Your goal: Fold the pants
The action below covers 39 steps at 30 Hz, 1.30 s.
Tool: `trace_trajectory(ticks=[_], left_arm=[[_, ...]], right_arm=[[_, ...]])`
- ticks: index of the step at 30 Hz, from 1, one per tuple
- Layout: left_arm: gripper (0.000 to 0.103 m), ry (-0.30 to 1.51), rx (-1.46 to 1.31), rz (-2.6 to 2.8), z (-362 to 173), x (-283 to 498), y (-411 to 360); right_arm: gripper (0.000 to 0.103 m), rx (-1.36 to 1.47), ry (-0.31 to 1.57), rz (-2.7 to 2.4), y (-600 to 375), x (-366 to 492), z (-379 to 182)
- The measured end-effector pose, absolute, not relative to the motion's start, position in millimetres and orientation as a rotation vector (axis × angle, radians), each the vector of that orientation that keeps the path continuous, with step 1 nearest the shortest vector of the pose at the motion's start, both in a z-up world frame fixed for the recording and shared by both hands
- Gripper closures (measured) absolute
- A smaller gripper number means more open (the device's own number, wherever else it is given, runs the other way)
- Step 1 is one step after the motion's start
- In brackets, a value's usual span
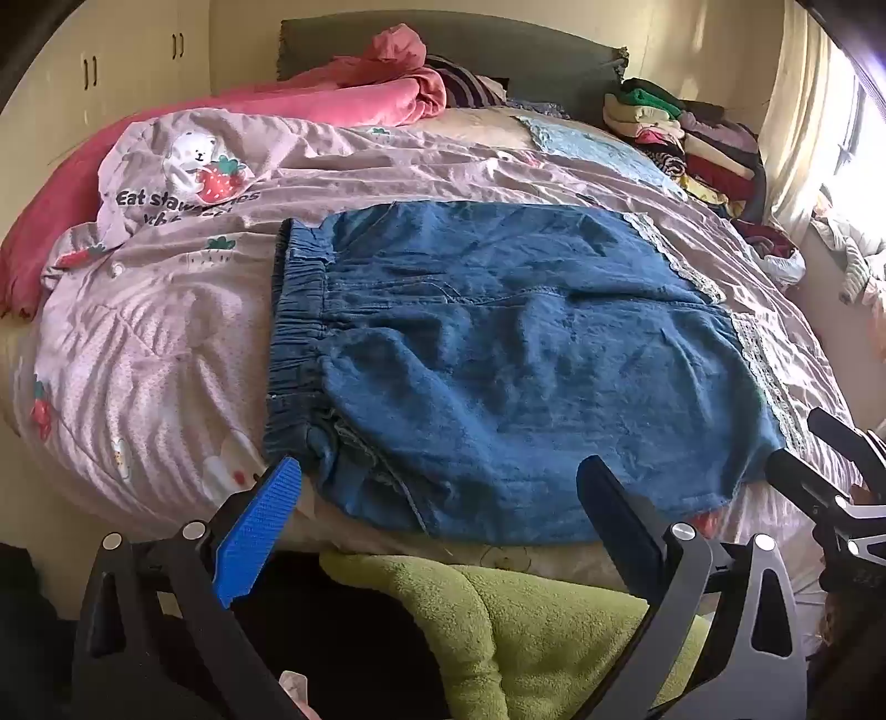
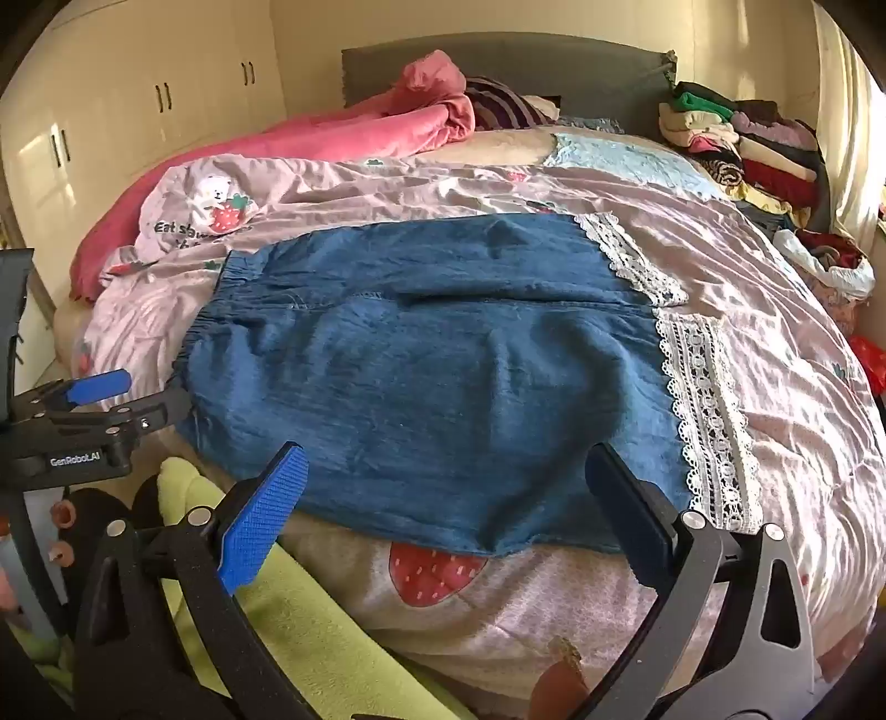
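The bed (image 1: 166,343) fills both views, covered by a pale pink quilt (image 2: 775,310) printed with strawberries and a bear. A rose-pink blanket (image 1: 343,105) lies bunched along the far side near the grey headboard (image 1: 443,39), and cream wardrobe doors (image 2: 138,94) stand behind it. A heap of folded and loose clothes (image 1: 692,138) sits in the far right corner of the bed, by the curtained window.

The pants (image 1: 498,360), blue denim with white lace cuffs (image 2: 703,410), lie spread flat across the quilt at the near edge of the bed. The elastic waistband (image 1: 296,327) is at the left and the two legs run side by side to the right, their cuffs ending well short of the bed's right edge. Below the near edge a lime-green fleece (image 1: 526,620) shows, though what it belongs to is hard to tell from here.

The left tool (image 1: 437,498) hangs over the near waistband corner with its fingers spread wide and nothing between them; its blue pad looks close to the cloth, not pressing it. The right tool (image 2: 443,487) hovers over the near hem toward the cuff end, also spread wide and empty.
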<state>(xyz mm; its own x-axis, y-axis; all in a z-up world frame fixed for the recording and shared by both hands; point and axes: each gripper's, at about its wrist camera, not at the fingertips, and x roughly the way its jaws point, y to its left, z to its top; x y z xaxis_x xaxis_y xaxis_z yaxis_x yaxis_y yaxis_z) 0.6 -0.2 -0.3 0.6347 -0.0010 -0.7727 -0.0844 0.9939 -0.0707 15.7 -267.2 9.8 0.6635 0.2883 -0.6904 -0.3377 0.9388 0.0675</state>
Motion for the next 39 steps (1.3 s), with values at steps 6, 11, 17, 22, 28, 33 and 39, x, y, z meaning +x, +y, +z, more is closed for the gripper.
trace_trajectory(ticks=[6,11,17,22,28,33,39], left_arm=[[0.004,0.874,-0.107,0.046,-2.0,4.0,-1.3],[0.004,0.873,-0.108,0.04,-0.9,2.6,0.9],[0.004,0.873,-0.11,0.045,3.4,-1.4,0.6],[0.004,0.871,-0.109,0.043,4.9,-2.1,0.6],[0.004,0.87,-0.11,0.045,4.9,-2.2,0.1],[0.004,0.869,-0.109,0.046,5.4,-2.3,0.3],[0.004,0.868,-0.106,0.047,5.3,-3.7,-0.1]], right_arm=[[0.008,-0.069,0.77,0.36,-266.5,15.2,9.6],[0.008,-0.074,0.772,0.359,-265.1,13.1,10.6],[0.008,-0.078,0.768,0.357,-263.3,13.8,8.8],[0.008,-0.082,0.766,0.36,-264.3,12.3,9.8],[0.008,-0.084,0.766,0.356,-263.2,12.0,10.4],[0.008,-0.086,0.764,0.355,-262.9,11.7,10.5],[0.008,-0.09,0.766,0.353,-262.1,11.0,10.7]])
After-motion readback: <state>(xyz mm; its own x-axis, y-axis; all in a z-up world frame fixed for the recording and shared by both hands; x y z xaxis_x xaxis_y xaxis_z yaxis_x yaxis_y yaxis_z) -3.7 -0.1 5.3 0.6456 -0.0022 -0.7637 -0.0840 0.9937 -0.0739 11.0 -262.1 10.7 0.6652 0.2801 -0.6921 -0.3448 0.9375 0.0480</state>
